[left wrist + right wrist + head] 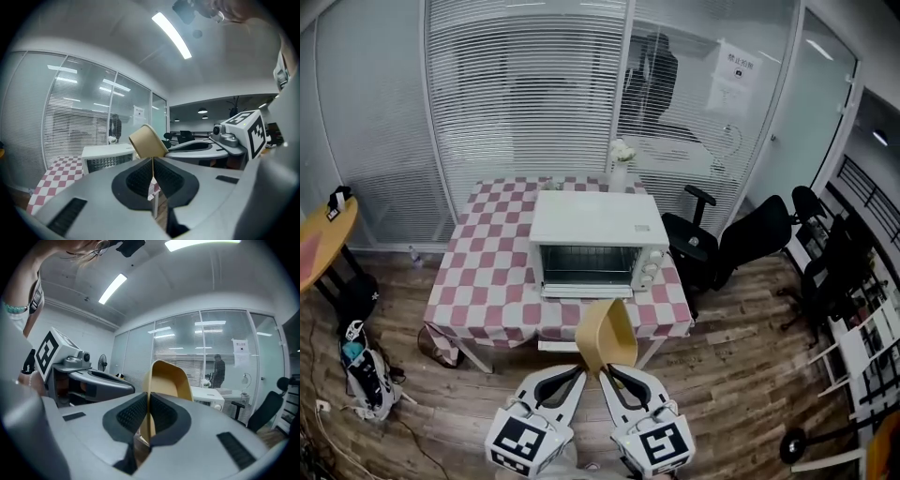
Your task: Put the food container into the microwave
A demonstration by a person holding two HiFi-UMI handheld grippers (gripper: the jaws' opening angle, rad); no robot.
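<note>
Task thing: food container [607, 336], tan, held in the air btw both tools, low in the head view and over the table's near edge as seen from there; not resting on anything
Left gripper [572, 377]: jaws pressed together on a thin wall of the container; its own view shows the edge pinched btw the pads, container [147, 142] rising just past the tips
Right gripper [621, 377]: likewise clamped on a container wall; from its own view the hollow inside [166, 380] faces this side
Container pose: tipped on edge, not level; mouth seems turned twd the right tool, base twd the left
Microwave [598, 239]: white, on the checked table [487, 281], front twd the person; door [586, 264] looks shut
Key relation: microwave lies straight ahead of the container, beyond the table's front edge, a bit higher in the head view; both tools sit side by side behind the container, neither nearer
Next move needs: prob. carry fwd, level it; door must be opened first, and both tools are occupied
Risk: thin-wall pinch could slip
</note>
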